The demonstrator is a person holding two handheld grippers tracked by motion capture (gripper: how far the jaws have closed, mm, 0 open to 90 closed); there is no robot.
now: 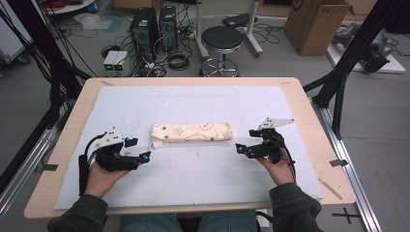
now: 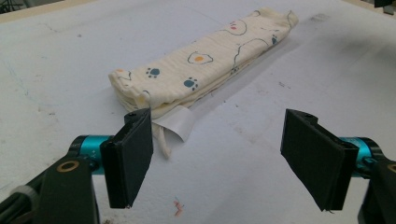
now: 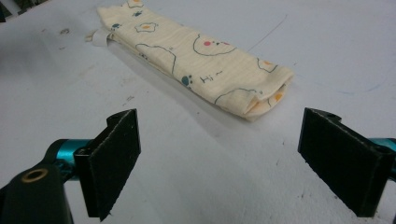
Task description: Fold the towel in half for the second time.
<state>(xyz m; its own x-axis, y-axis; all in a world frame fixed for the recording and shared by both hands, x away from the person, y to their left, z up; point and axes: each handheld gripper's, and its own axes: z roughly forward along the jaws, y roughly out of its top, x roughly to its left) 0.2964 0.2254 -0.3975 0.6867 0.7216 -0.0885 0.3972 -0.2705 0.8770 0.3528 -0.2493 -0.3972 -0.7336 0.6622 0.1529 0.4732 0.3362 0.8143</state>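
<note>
A folded cream cloth (image 1: 191, 131) printed with small cartoon figures lies across the middle of the white mat (image 1: 193, 179). A white label (image 2: 175, 123) sticks out from its left end. My left gripper (image 1: 139, 149) rests just left of that end, and its jaws stand wide apart with nothing between them. In the left gripper view the cloth (image 2: 205, 65) lies just beyond the open left gripper (image 2: 222, 156). My right gripper (image 1: 245, 140) sits a little off the cloth's right end, open and empty. In the right gripper view the cloth (image 3: 201, 60) lies ahead of the open right gripper (image 3: 229, 161).
The mat covers most of a wooden table (image 1: 314, 111). On the floor beyond the far edge stand a black stool (image 1: 221, 41), two computer towers (image 1: 154, 29) amid cables, and a cardboard box (image 1: 316, 24). Black frame posts rise at both sides.
</note>
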